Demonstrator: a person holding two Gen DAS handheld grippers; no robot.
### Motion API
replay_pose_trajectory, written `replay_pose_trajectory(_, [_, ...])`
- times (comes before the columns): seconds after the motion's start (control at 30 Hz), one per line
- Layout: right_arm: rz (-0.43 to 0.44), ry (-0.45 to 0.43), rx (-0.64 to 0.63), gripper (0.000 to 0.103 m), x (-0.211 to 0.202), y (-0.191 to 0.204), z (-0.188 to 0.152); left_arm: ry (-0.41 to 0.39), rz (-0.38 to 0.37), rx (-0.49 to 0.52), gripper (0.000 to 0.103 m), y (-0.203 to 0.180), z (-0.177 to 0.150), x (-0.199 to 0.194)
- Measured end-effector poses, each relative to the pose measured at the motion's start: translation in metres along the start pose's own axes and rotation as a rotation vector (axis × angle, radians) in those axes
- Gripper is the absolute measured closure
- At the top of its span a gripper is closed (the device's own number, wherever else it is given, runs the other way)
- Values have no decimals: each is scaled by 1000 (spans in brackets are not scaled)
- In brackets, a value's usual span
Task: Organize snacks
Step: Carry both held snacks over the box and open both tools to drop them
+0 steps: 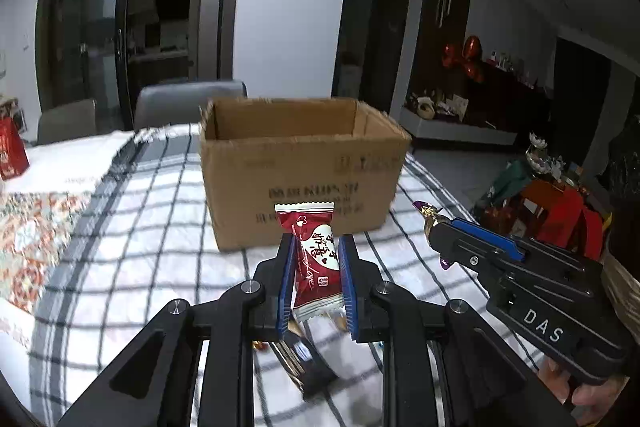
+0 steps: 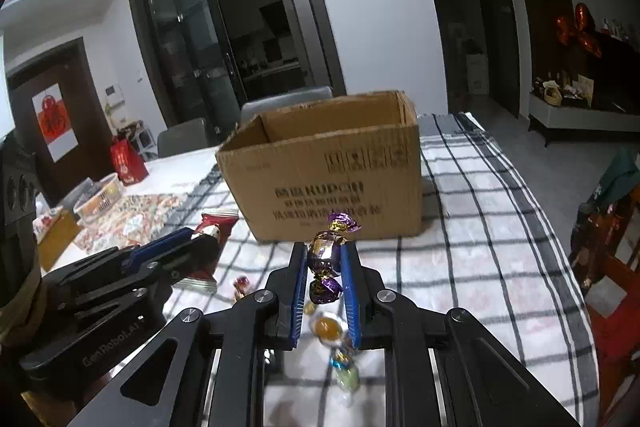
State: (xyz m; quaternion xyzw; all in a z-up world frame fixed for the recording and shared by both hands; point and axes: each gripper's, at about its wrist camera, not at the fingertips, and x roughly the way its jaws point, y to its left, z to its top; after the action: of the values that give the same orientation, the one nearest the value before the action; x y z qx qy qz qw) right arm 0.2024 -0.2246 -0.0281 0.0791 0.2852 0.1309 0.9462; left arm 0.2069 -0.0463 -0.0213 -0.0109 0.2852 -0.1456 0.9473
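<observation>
Both loads look ready to lift over the open brown cardboard box (image 1: 300, 163): left gripper (image 1: 316, 259) clamps a red-and-white snack packet (image 1: 316, 251), right gripper (image 2: 324, 263) pinches a purple-and-gold foil-wrapped candy (image 2: 325, 251).

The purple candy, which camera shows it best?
The right wrist view: the purple candy sits centred and close between the right tongs, both twisted foil ends showing. The left wrist view catches only its foil tips poking past the right tongs, seen side-on at the frame's right.
</observation>
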Motion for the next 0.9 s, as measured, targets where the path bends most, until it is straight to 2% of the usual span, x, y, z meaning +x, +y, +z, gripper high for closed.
replay_pose_trajectory(0.5, [16,-128,-34,85,9,10,79,-133,42,70,81,21,75,-5])
replay_pose_trajectory(0.73, [34,-107,-27,85,34,5,109,-144,50,110,81,27,105,9])
replay_pose_trajectory(0.9, [43,-76,-19,85,57,-1,122,-119,63,145,81,30,119,31])
